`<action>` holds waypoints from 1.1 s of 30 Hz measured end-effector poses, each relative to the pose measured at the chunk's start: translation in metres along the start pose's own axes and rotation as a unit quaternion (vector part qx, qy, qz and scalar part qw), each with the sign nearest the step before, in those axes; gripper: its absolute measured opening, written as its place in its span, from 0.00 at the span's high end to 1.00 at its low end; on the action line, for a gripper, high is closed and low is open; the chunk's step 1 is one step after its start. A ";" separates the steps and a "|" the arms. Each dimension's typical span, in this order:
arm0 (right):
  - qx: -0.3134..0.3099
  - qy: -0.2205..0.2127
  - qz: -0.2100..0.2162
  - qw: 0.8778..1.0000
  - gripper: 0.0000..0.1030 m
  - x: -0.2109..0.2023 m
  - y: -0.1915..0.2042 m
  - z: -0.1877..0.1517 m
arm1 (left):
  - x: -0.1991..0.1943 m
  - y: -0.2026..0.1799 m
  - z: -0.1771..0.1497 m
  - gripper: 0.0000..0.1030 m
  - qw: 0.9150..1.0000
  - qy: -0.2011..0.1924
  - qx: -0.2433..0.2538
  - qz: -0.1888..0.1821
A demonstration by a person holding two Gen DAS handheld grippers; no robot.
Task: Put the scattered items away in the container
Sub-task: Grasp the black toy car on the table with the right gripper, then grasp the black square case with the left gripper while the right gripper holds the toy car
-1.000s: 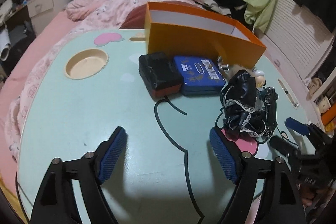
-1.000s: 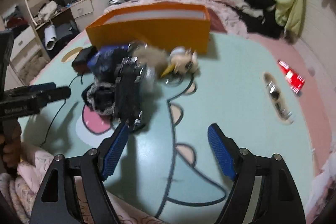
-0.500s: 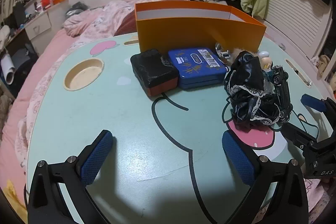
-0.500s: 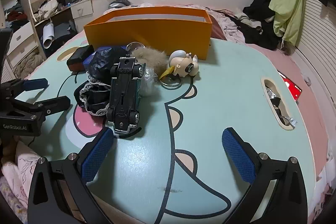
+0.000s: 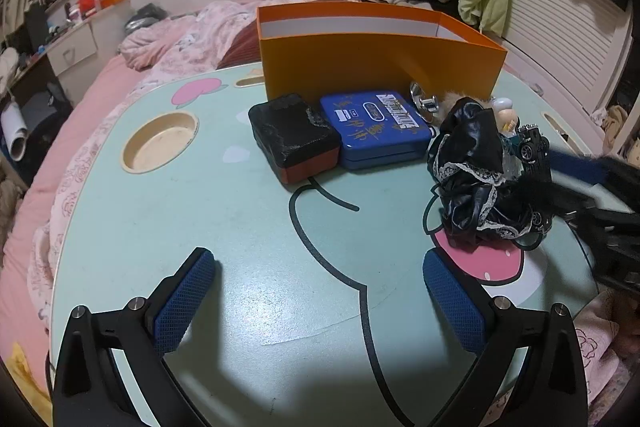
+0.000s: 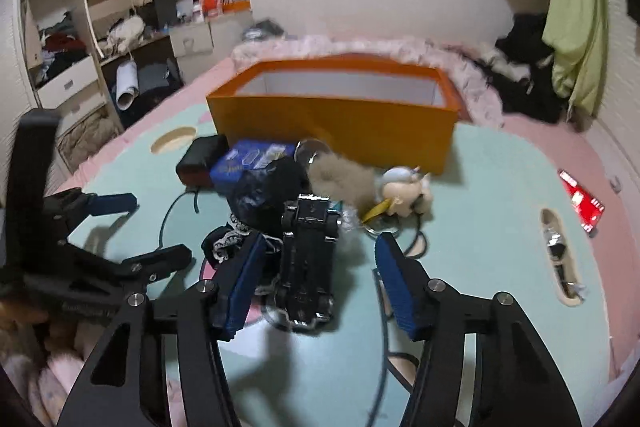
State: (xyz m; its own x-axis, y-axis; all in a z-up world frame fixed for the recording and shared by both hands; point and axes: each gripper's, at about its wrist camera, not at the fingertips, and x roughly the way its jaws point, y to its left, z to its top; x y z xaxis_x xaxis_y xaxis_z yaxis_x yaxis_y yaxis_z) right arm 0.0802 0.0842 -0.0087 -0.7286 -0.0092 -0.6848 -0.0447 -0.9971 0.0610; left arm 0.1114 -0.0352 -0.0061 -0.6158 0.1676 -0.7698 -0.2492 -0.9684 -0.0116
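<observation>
Though its gold lettering blurs beyond reading, the flat blue metal tin (image 5: 376, 125) lies at the open orange cardboard box's (image 5: 380, 61) six o'clock; the right gripper (image 6: 318, 281) straddles the overturned black toy car (image 6: 308, 259), the left gripper (image 5: 316, 303) spread empty over the bench (image 5: 240, 227).

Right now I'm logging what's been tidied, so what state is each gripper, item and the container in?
left gripper: open, holding nothing, above the table.
right gripper: open, fingers either side of the toy car.
toy car: upside down, wheels up, leaning on the black lace cloth.
orange box: open-topped; no items seen inside.
blue tin: lid shut, flat on the table.
black case: closed, beside the tin.
</observation>
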 end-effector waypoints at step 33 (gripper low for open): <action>0.018 -0.017 -0.075 0.997 0.71 -0.008 -0.022 -0.034 | -0.012 0.000 0.002 0.00 1.000 -0.007 -0.006 -0.014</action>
State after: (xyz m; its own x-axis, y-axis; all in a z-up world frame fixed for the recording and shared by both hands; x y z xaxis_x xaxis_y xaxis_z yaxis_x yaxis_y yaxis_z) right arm 0.1105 0.1035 -0.0289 -0.7340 0.1435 -0.6638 -0.1797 -0.9836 -0.0139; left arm 0.1169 -0.0367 0.0042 -0.6196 0.1969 -0.7598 -0.2573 -0.9655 -0.0403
